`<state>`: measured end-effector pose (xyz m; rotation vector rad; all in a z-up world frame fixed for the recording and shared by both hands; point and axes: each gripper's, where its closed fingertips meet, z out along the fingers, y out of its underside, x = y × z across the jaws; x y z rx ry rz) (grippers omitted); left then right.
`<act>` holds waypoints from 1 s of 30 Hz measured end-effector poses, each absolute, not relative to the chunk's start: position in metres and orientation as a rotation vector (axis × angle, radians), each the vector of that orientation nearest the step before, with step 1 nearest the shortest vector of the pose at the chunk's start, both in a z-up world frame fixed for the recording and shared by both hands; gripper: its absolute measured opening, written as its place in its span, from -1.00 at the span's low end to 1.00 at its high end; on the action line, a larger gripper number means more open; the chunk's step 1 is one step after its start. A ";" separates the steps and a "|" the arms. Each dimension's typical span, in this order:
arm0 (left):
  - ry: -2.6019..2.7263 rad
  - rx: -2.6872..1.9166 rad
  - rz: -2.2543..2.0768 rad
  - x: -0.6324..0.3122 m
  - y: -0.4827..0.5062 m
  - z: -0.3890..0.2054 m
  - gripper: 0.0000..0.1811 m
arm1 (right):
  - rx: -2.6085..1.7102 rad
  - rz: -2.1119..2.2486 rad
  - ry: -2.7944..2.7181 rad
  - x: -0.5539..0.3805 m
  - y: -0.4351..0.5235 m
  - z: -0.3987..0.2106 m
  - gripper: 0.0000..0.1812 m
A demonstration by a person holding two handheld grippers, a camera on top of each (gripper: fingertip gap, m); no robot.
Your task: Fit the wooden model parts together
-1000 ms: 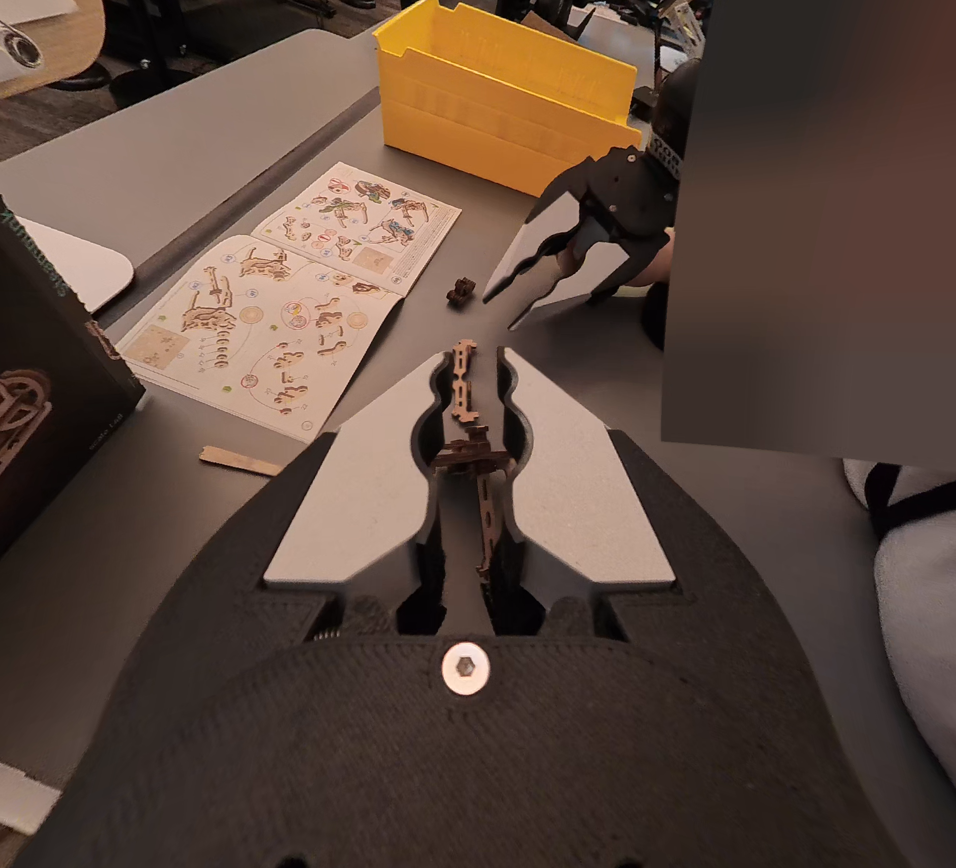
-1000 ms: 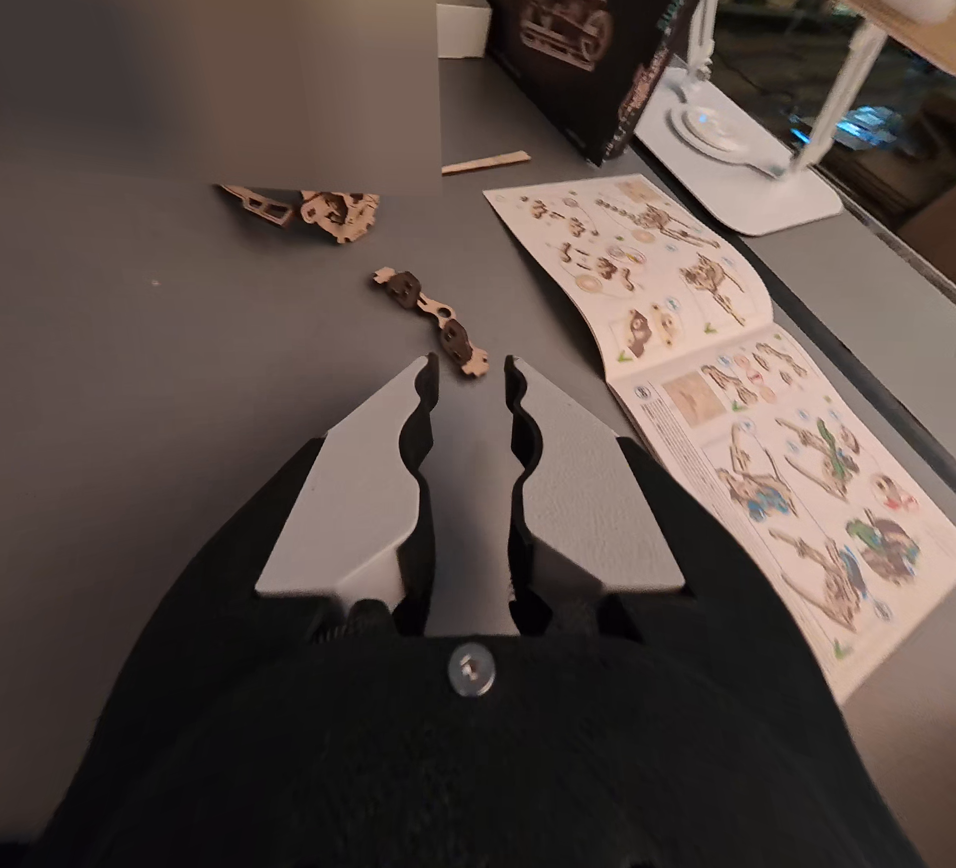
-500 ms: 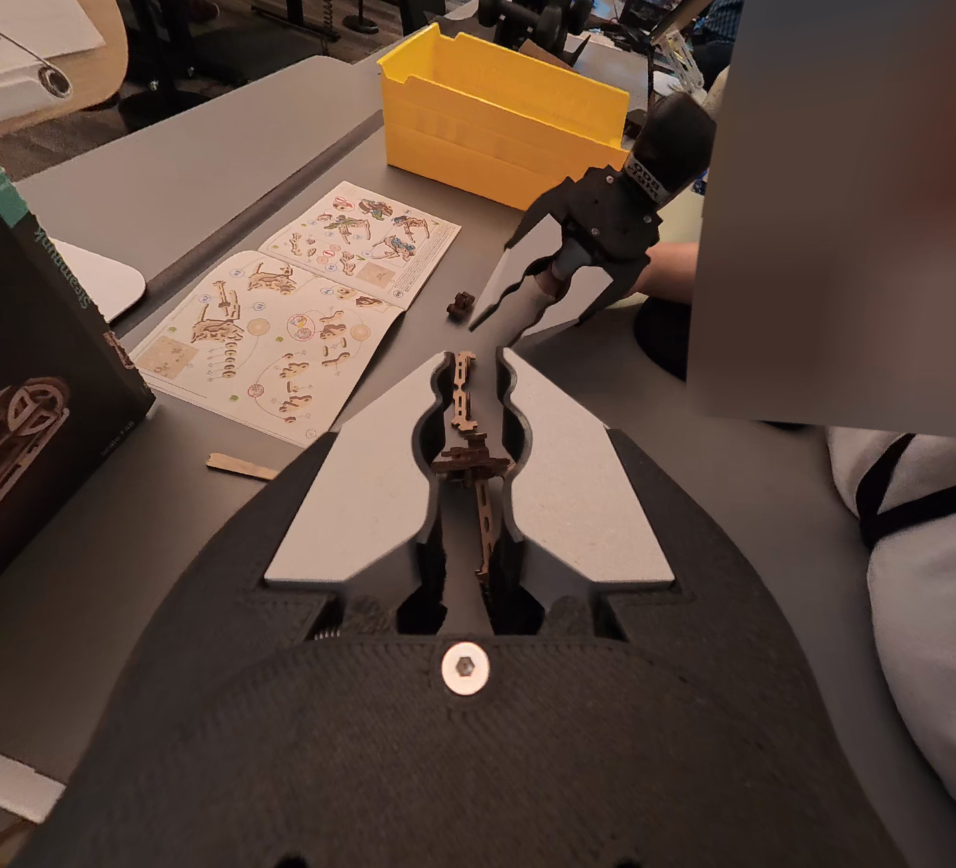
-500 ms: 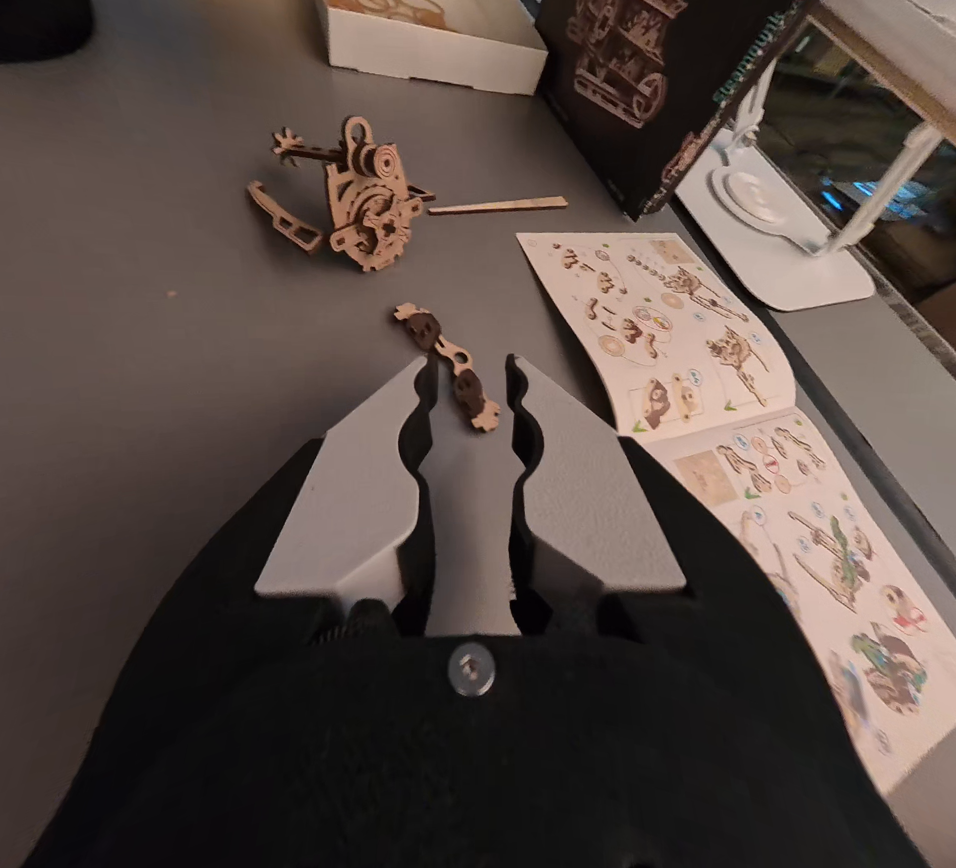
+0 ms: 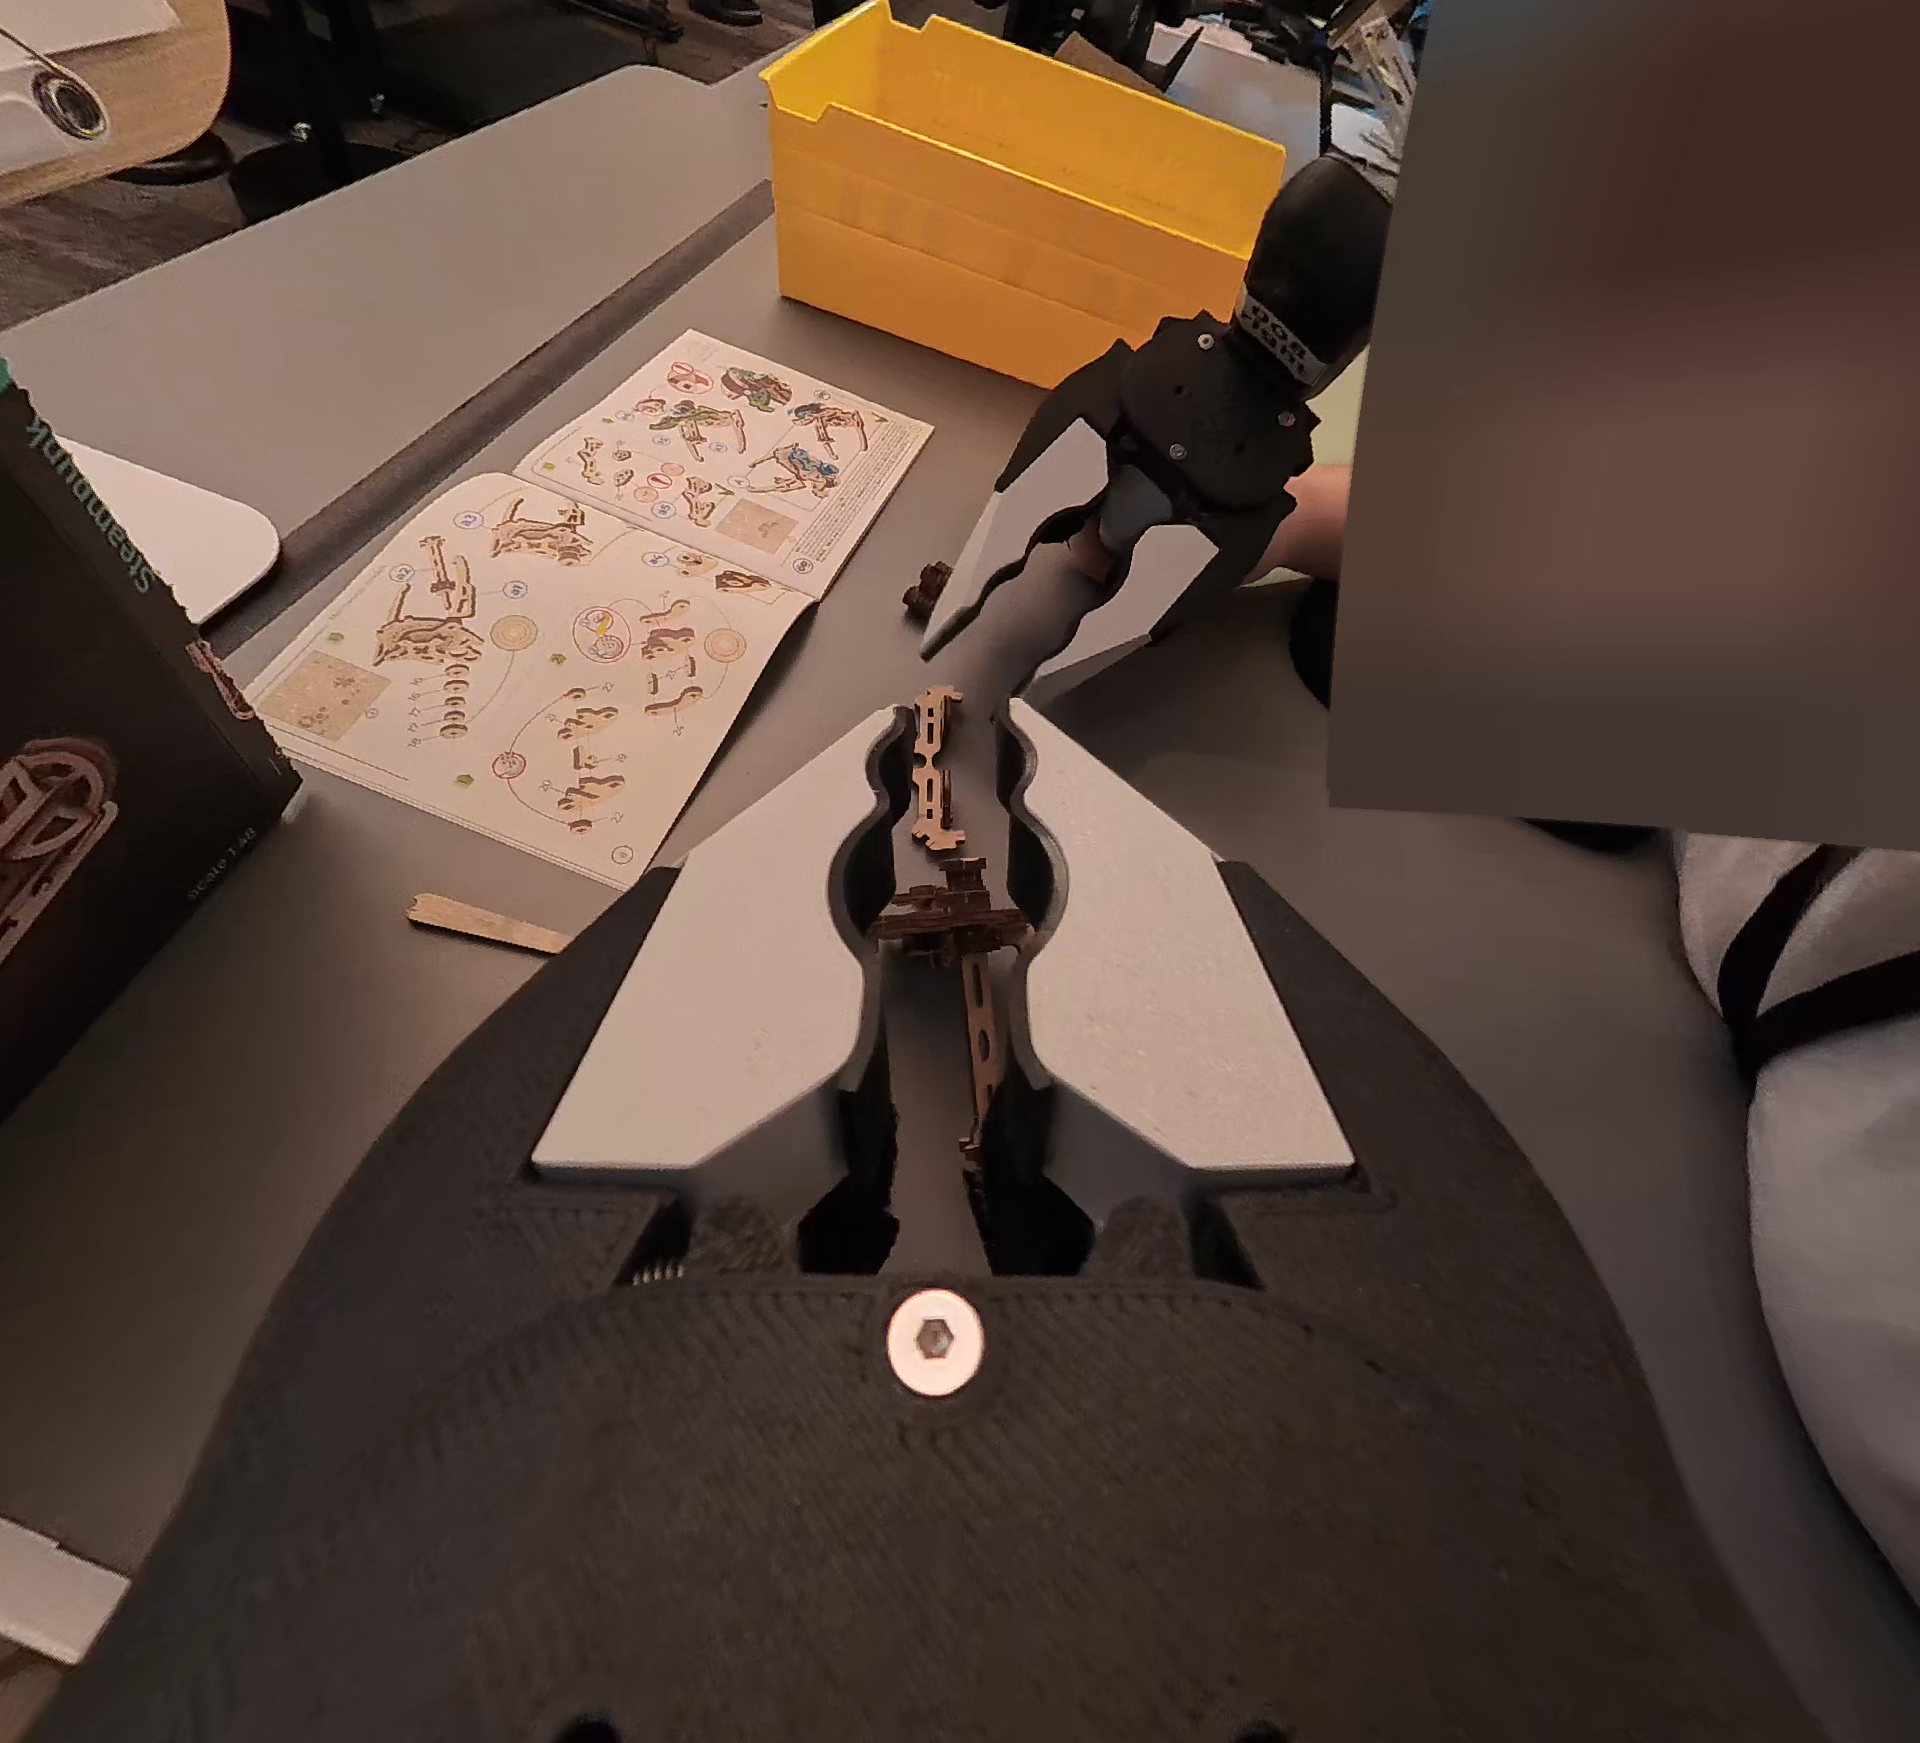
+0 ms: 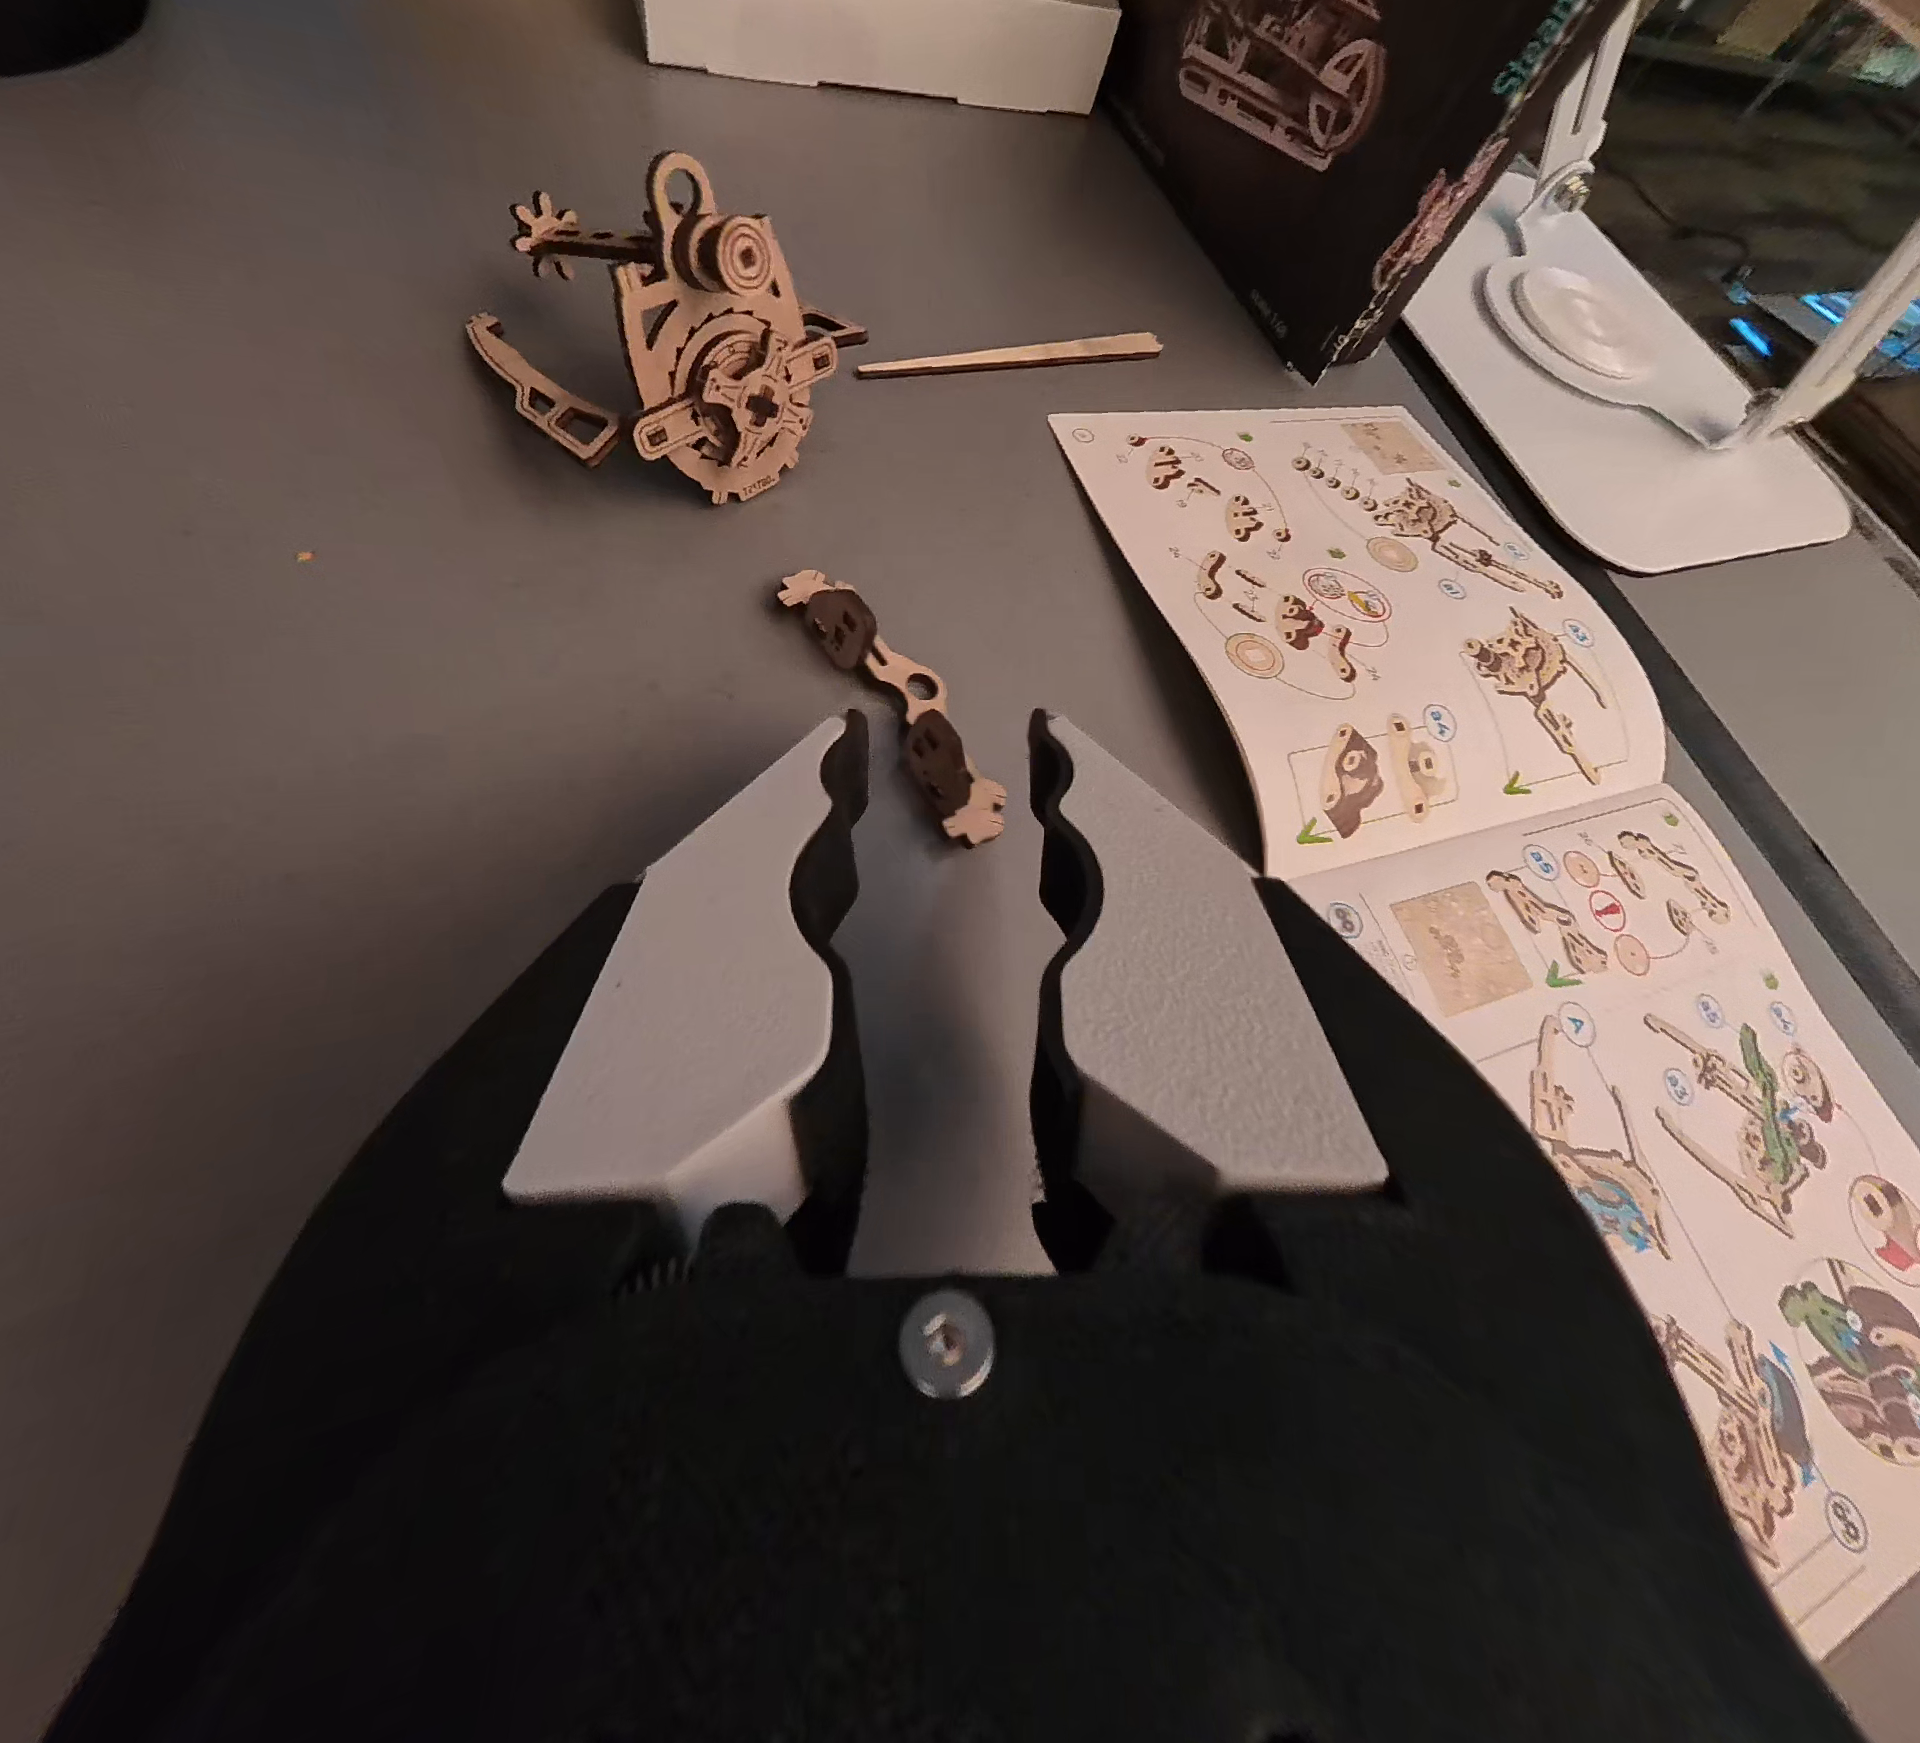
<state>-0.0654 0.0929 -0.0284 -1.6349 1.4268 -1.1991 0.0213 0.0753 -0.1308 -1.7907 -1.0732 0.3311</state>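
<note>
In the left wrist view my left gripper (image 5: 954, 714) is shut on a thin wooden strip with a dark cross piece (image 5: 948, 922), held above the grey table. My right gripper (image 5: 977, 665) hovers open just beyond it, beside a small dark wooden piece (image 5: 925, 594). In the right wrist view my right gripper (image 6: 943, 722) is open and empty. A flat wooden link with two dark blocks (image 6: 894, 685) lies on the table, its near end between the fingertips. A part-built wooden model (image 6: 707, 353) stands farther off to the left.
An open instruction booklet (image 6: 1455, 810) lies to the right of the link, also in the left wrist view (image 5: 582, 613). A wooden stick (image 6: 1008, 353), a white box of wooden rings (image 6: 862, 31), a black kit box (image 6: 1330, 31), a white stand base (image 6: 1621, 446) and a yellow bin (image 5: 997, 239) surround the work area. One gripper's finger ends stand about 15 cm off the other's.
My right gripper has moved toward the wooden link, so its near end now lies between the fingertips. The left gripper keeps hold of its wooden strip and has barely moved.
</note>
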 end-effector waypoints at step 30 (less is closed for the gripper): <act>1.399 -1.683 -1.294 -0.063 0.089 -0.030 -0.87 | -1.737 0.303 -1.178 0.015 0.063 -0.133 -0.99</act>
